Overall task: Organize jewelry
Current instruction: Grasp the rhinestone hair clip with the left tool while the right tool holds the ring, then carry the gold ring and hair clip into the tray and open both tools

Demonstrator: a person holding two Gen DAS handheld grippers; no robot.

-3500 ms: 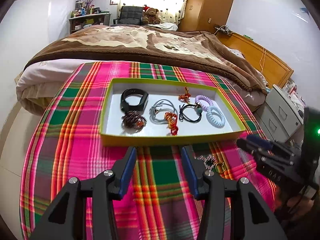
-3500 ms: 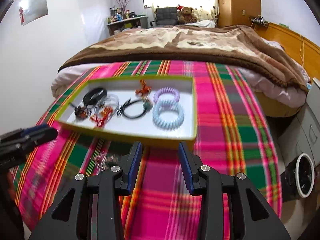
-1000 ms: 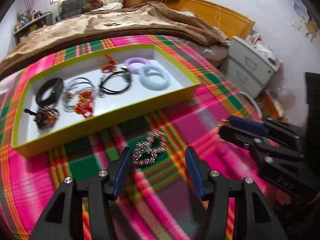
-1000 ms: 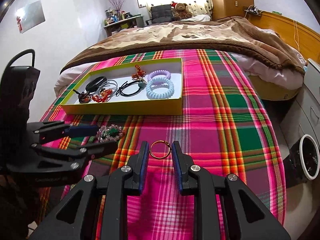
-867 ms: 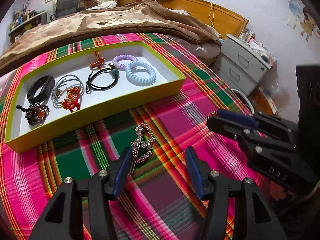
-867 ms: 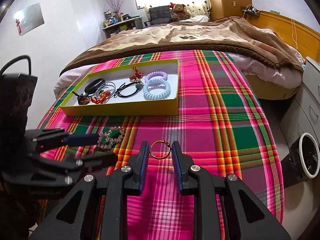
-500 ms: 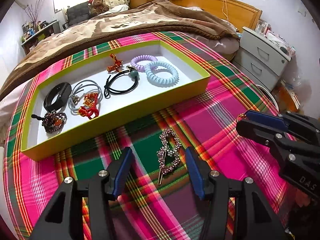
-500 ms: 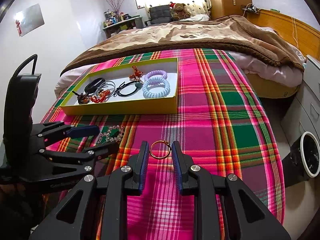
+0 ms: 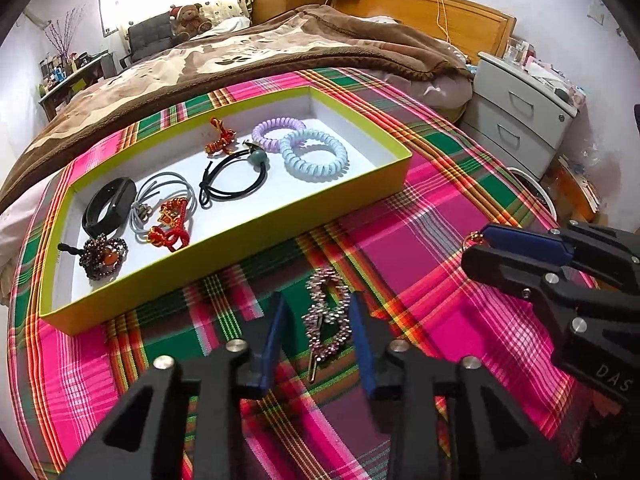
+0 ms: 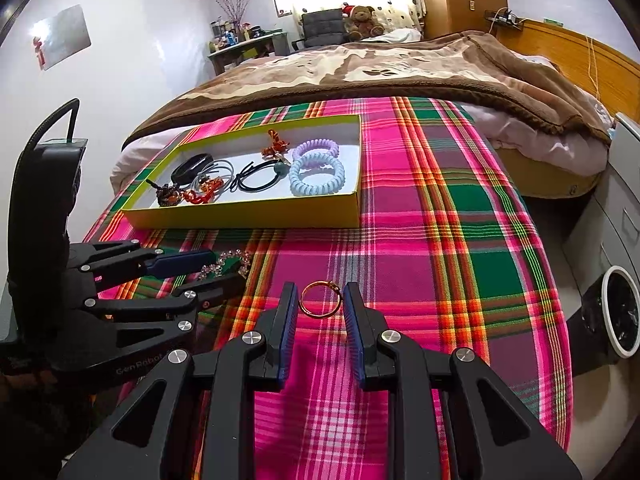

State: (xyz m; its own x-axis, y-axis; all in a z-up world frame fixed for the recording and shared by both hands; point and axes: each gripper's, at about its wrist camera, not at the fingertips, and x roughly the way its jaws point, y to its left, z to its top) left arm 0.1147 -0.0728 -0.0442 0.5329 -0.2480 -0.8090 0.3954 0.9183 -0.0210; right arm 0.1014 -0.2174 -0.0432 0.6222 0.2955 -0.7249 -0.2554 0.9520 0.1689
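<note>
Two pickups underway: left gripper (image 9: 318, 332) has just been closing around the beaded hair clip (image 9: 328, 316); right gripper (image 10: 320, 312) pinches the gold ring (image 10: 320, 300). Next, lift both toward the tray (image 9: 240, 236) at eleven o'clock.

A plaid cloth (image 10: 440, 240) covers the worktop. On it lie a yellow-green tray (image 9: 248, 232) toward the far edge, a beaded hair clip (image 9: 328, 316) nearer, and a gold ring (image 10: 320, 300).
</note>
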